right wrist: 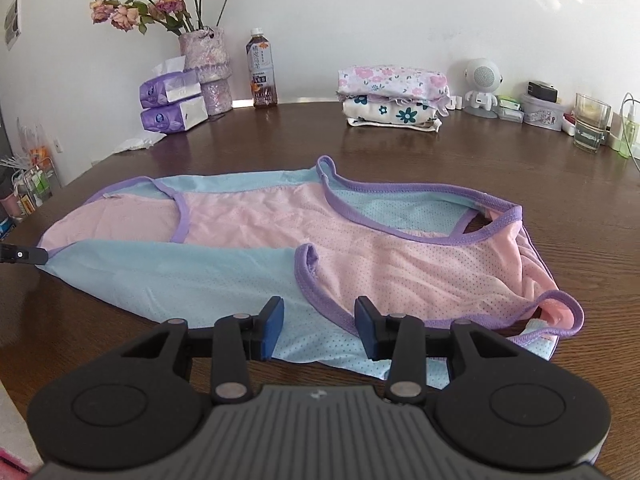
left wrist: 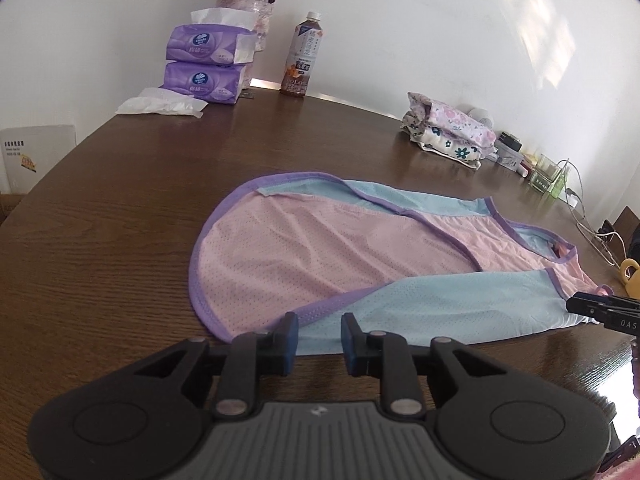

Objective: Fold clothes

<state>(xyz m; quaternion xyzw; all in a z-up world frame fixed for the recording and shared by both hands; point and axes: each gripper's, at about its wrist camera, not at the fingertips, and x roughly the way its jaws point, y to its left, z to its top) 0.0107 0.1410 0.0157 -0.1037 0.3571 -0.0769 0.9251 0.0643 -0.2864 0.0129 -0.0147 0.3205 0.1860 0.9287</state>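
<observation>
A pink and blue mesh garment [right wrist: 304, 248] with purple trim is spread flat on a brown wooden table [right wrist: 520, 168], its armholes and neckline toward the right in the right wrist view and its rounded hem toward the left. In the left wrist view the same garment [left wrist: 340, 248] is seen lying across the table [left wrist: 120, 208], the rounded pink hem at the left and the blue panel nearest the camera. The left gripper [left wrist: 319, 336] is held low over the near edge of the blue panel; its jaws are parted with a clear gap, and nothing is gripped between the blue pads [left wrist: 289, 340]. The right gripper [right wrist: 319, 326] is likewise held just above the near blue edge, its jaws spread wide and empty, with fabric visible between the pads [right wrist: 272, 332]. A black gripper tip can be seen at the garment's far corner in each view, but whether cloth is touched there cannot be told. Toward the wall, a stack of folded floral clothes [right wrist: 394, 98] is set apart from the garment. Two purple tissue packs [right wrist: 172, 104] are stacked beside a vase of dried roses [right wrist: 206, 68], and a tea bottle [right wrist: 262, 74] stands just right of the vase. A white round speaker [right wrist: 482, 84] and a glass [right wrist: 591, 122] are placed along the back right edge.
</observation>
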